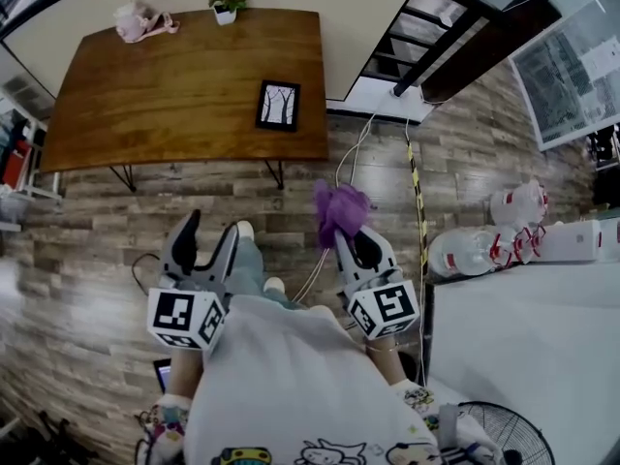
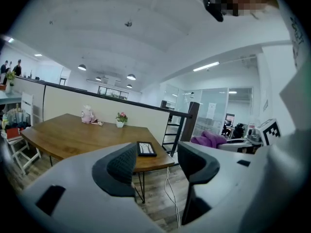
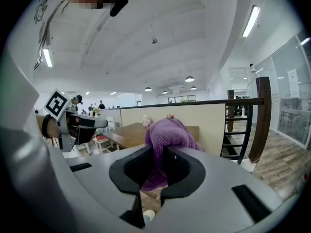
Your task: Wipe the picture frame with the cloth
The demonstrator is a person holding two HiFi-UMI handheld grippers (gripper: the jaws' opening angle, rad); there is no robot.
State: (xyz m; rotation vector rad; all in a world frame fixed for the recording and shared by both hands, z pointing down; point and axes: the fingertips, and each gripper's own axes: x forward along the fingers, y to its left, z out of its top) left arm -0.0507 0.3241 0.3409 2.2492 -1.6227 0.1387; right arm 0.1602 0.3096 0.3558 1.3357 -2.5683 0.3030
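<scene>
**Frame flat on table; cloth in right gripper**

Wooden table (image 1: 145, 95): a pink soft toy (image 1: 140, 19) sits at the far left corner and a small flower pot (image 1: 227, 3) on the far edge. The picture frame (image 1: 278, 105) lies flat near the right front corner, clear of both. It has a black border around a pale print with thin dark tree-like lines.

Both grippers are held over the floor, short of the table's front edge. The left gripper (image 1: 213, 223) has its jaws well apart with nothing between them. The right gripper (image 1: 356, 238) is clamped on the purple cloth (image 1: 339, 206), which bunches up above its jaws.
</scene>
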